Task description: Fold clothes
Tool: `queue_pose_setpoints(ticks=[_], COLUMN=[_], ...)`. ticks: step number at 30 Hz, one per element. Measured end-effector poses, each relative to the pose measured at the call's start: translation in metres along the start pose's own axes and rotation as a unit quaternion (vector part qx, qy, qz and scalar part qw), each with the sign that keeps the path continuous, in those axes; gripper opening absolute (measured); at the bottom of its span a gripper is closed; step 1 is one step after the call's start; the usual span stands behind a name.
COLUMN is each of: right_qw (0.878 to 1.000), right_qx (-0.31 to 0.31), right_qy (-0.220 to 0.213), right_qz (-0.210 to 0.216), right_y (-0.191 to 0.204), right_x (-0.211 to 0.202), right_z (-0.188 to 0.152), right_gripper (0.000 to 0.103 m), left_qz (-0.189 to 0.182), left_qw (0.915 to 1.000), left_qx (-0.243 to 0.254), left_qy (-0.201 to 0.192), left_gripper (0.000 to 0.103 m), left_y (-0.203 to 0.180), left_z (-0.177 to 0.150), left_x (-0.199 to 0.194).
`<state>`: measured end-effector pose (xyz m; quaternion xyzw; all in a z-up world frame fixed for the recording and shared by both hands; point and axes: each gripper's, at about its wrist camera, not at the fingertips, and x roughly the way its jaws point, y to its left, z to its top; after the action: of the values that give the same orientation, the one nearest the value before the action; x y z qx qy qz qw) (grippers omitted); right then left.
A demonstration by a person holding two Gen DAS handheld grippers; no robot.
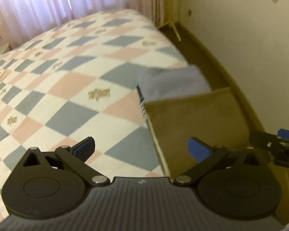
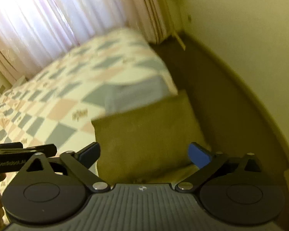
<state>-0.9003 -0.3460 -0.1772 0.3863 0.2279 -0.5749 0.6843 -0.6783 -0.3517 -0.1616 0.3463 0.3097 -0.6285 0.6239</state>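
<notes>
Your left gripper [image 1: 141, 149] and right gripper [image 2: 144, 155] hover with fingers spread, grasping nothing, above the checked bed [image 1: 71, 80]; the folded blue-grey garment [image 1: 173, 84] lies at its right edge, just beyond an olive cushion [image 1: 194, 127].
</notes>
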Motion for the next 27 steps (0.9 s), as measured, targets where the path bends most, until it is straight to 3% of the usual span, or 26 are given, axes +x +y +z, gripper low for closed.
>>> queue_pose_setpoints(ticks=[6, 11, 17, 27], right_qw=[0.998, 0.994, 0.992, 0.989], right_qx=[-0.010, 0.011, 0.059, 0.070], right_qy=[-0.013, -0.018, -0.037, -0.031], right_qz=[-0.068, -0.111, -0.103, -0.124], right_y=[0.024, 0.048, 0.081, 0.134], right_x=[-0.021, -0.037, -0.079, -0.123], right_z=[-0.014, -0.040, -0.068, -0.104], right_gripper=[0.101, 0.101, 0.101, 0.101], left_qz=[-0.030, -0.031, -0.045, -0.065], left_qw=[0.9993, 0.9995, 0.9986, 0.9964], left_qx=[-0.021, -0.003, 0.026, 0.047], left_qy=[0.004, 0.005, -0.009, -0.028], left_gripper=[0.102, 0.102, 0.102, 0.102], left_y=[0.009, 0.024, 0.048, 0.091], left_z=[0.003, -0.016, -0.041, -0.073], left_x=[-0.020, -0.036, -0.070, -0.123])
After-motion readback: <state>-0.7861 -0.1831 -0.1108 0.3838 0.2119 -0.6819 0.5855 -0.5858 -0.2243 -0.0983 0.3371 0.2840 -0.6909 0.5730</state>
